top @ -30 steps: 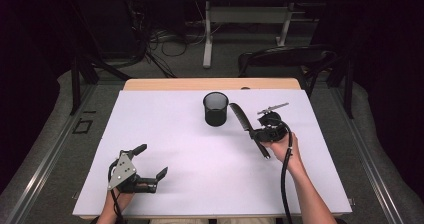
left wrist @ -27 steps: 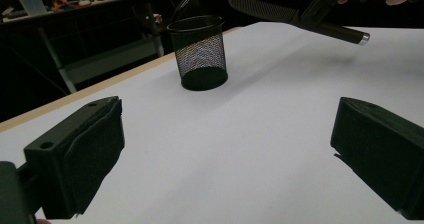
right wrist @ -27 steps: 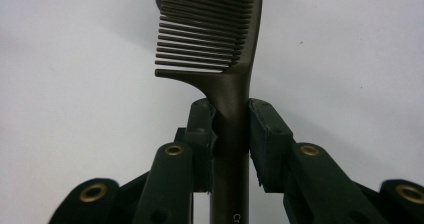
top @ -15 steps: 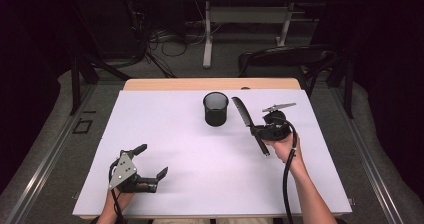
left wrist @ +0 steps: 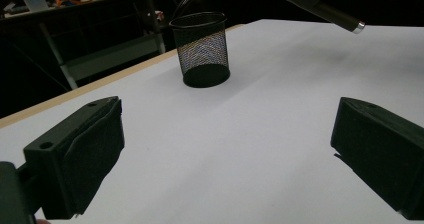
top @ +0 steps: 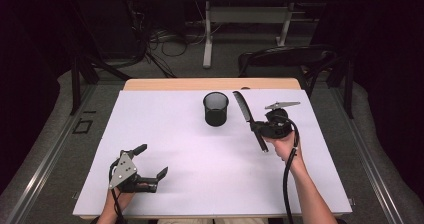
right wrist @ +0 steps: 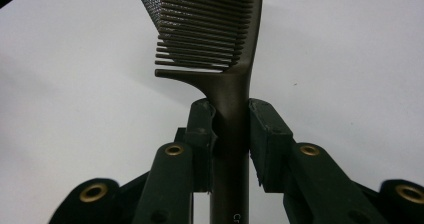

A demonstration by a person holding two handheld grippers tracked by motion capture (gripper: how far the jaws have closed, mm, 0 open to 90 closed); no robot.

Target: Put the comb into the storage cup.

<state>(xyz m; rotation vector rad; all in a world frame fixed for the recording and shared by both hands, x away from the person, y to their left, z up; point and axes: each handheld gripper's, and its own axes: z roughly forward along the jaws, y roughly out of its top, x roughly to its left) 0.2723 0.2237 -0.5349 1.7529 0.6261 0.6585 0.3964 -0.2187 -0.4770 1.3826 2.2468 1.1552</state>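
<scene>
Jaws of right gripper (top: 260, 129) clamping one comb (top: 242, 106); left gripper (top: 151, 160) wide; one mesh cup (top: 215, 109).

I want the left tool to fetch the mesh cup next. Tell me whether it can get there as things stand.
Probably yes. The left tool is open and holds nothing, and bare white table lies between it and the mesh cup. The comb, held in the right tool, hangs beside the cup, not across that path.

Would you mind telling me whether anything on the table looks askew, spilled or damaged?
Nothing stands out. The black mesh cup stands upright on the white table, and the dark comb sits clamped by its handle in the right gripper, teeth intact.
</scene>
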